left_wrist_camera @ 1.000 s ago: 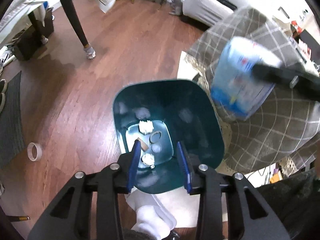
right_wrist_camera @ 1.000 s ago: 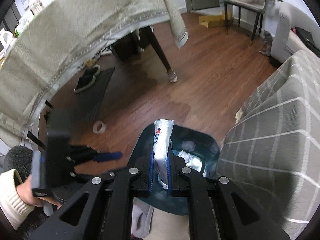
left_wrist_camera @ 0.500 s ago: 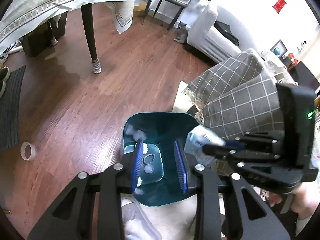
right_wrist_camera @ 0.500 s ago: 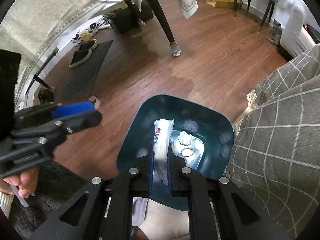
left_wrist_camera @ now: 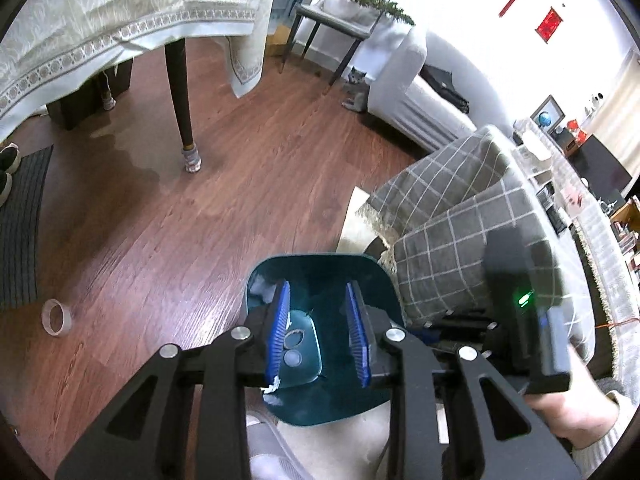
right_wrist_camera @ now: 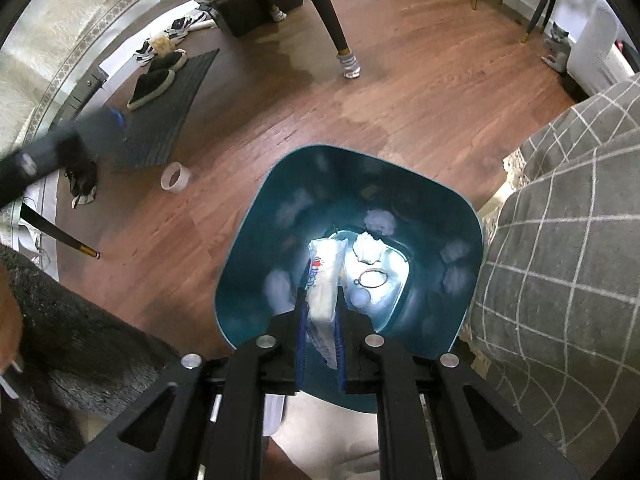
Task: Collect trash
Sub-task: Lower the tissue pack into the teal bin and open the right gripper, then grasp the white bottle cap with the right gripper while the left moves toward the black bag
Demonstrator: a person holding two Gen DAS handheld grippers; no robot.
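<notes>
A teal trash bin (right_wrist_camera: 280,220) stands open on the wood floor, with a crumpled tissue (right_wrist_camera: 370,248) and a small ring (right_wrist_camera: 372,278) on its bottom. My right gripper (right_wrist_camera: 320,292) points down into the bin. A white tissue packet (right_wrist_camera: 326,272) with a red logo stands between its blue pads. The jaws are starting to open, and the pads still touch the packet. My left gripper (left_wrist_camera: 318,334) hovers over the near side of the bin (left_wrist_camera: 360,280). Its jaws are a narrow gap apart with nothing between them, and white scraps cling to the left pad (left_wrist_camera: 276,336).
A roll of clear tape (right_wrist_camera: 174,176) lies on the floor left of the bin. A grey checked sofa cushion (right_wrist_camera: 560,260) crowds the bin's right side. A dark table leg (right_wrist_camera: 336,32) and a mat with shoes (right_wrist_camera: 168,112) lie further off. A hand (left_wrist_camera: 568,408) holds the right tool.
The right gripper came down with the packet from above the rim into the bin. The left gripper rose and tilted up, its jaws narrowing, so the bin looks smaller in its view.
</notes>
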